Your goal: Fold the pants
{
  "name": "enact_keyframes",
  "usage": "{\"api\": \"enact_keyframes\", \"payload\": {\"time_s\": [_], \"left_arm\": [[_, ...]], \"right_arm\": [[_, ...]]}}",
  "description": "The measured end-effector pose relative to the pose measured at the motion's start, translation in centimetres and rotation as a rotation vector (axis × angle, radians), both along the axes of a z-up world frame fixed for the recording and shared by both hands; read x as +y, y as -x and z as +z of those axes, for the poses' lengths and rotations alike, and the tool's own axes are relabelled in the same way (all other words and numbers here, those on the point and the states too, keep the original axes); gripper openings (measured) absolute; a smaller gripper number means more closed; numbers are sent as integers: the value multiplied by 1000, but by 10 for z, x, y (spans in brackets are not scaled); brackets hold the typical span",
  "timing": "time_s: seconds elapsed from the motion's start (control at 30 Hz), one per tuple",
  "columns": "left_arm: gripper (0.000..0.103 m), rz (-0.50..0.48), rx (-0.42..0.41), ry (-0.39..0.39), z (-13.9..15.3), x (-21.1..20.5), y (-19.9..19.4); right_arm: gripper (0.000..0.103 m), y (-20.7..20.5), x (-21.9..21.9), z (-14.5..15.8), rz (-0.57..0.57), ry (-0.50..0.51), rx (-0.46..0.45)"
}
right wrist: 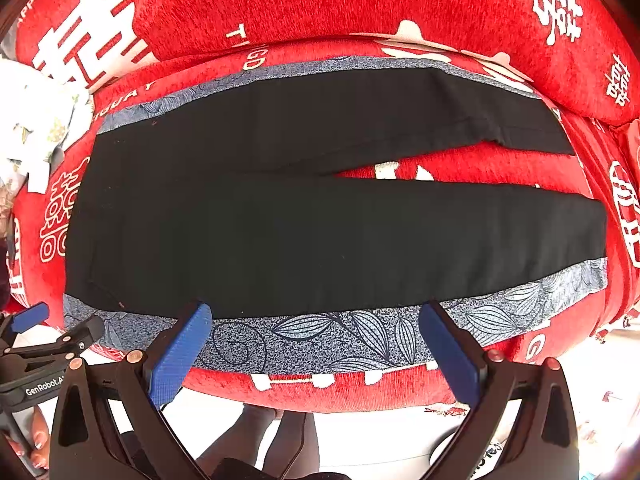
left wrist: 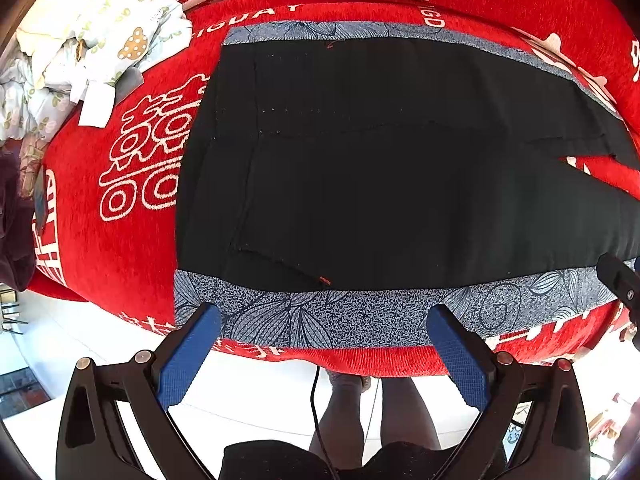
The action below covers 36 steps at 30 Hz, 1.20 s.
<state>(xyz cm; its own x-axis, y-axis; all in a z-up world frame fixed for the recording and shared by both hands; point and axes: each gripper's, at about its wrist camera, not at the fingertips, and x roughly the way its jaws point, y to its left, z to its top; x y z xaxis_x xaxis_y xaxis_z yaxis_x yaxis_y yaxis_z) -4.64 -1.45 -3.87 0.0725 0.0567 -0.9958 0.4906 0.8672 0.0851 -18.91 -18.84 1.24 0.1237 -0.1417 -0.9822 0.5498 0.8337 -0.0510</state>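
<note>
Black pants [left wrist: 380, 160] lie flat on a blue-grey leaf-print cloth [left wrist: 340, 320], waistband at the left and both legs running right. In the right wrist view the pants [right wrist: 320, 240] show whole, the two legs split apart toward the right. My left gripper [left wrist: 324, 320] is open and empty, hovering above the cloth's near edge by the waist end. My right gripper [right wrist: 316, 320] is open and empty, above the near edge by the near leg. The left gripper [right wrist: 36, 344] also shows at the left edge of the right wrist view.
A red sofa cover with white characters [left wrist: 120, 220] lies under the cloth. A crumpled pale floral bundle [left wrist: 80, 48] sits at the far left. The sofa back [right wrist: 340, 4] rises behind. The person's legs [left wrist: 360, 412] and white floor are below the front edge.
</note>
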Motion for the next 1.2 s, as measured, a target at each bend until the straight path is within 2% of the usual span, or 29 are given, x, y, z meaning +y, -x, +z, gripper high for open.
{"api": "enact_keyframes", "payload": {"time_s": [0.27, 0.8, 1.2], "left_arm": [[103, -19, -4, 2, -4, -1, 1], [103, 13, -9, -7, -19, 7, -5], [103, 28, -11, 5, -20, 11, -6]], "right_arm": [[103, 1, -4, -5, -7, -6, -1], [103, 1, -6, -20, -3, -22, 12], [103, 5, -9, -20, -5, -58, -28]]}}
